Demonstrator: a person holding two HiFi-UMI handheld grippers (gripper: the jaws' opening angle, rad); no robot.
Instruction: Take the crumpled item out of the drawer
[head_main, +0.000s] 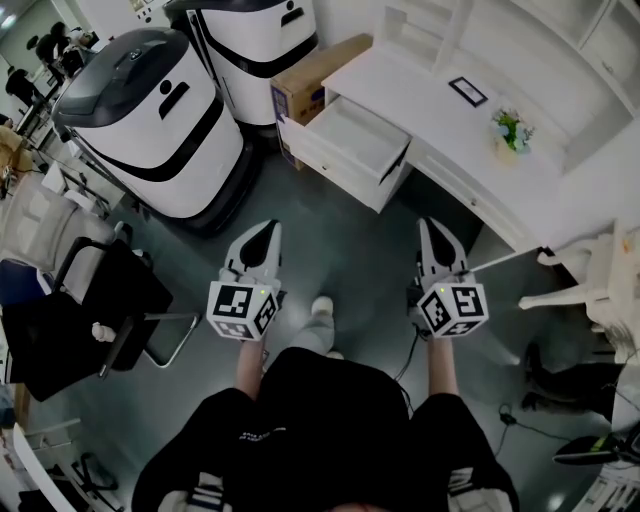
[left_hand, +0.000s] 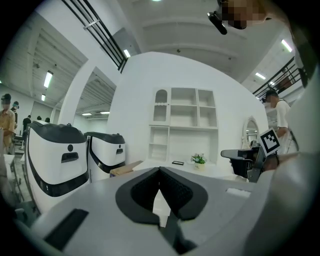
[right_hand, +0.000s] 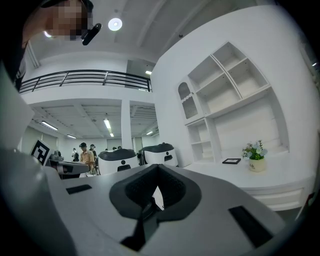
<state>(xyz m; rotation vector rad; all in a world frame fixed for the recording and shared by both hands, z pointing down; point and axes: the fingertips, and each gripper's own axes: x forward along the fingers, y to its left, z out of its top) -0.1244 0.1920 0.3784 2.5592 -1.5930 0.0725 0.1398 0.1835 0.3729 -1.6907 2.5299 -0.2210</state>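
Note:
The white drawer (head_main: 362, 140) stands pulled open from the white desk (head_main: 470, 170), ahead of me across the grey floor. Its inside looks plain white from here, and no crumpled item shows in it. My left gripper (head_main: 264, 236) and right gripper (head_main: 433, 232) are held side by side at waist height, well short of the drawer, both pointing toward it. In the left gripper view the left gripper (left_hand: 160, 173) has its pads together with nothing between them. The right gripper (right_hand: 157, 170) is likewise shut and empty in the right gripper view.
Two large white-and-black machines (head_main: 150, 120) stand at the left, with a cardboard box (head_main: 315, 85) beside the drawer. A small flower pot (head_main: 512, 131) and a picture frame (head_main: 468, 91) sit on the desk. A black chair (head_main: 80, 300) is at left, a white chair (head_main: 590, 280) at right.

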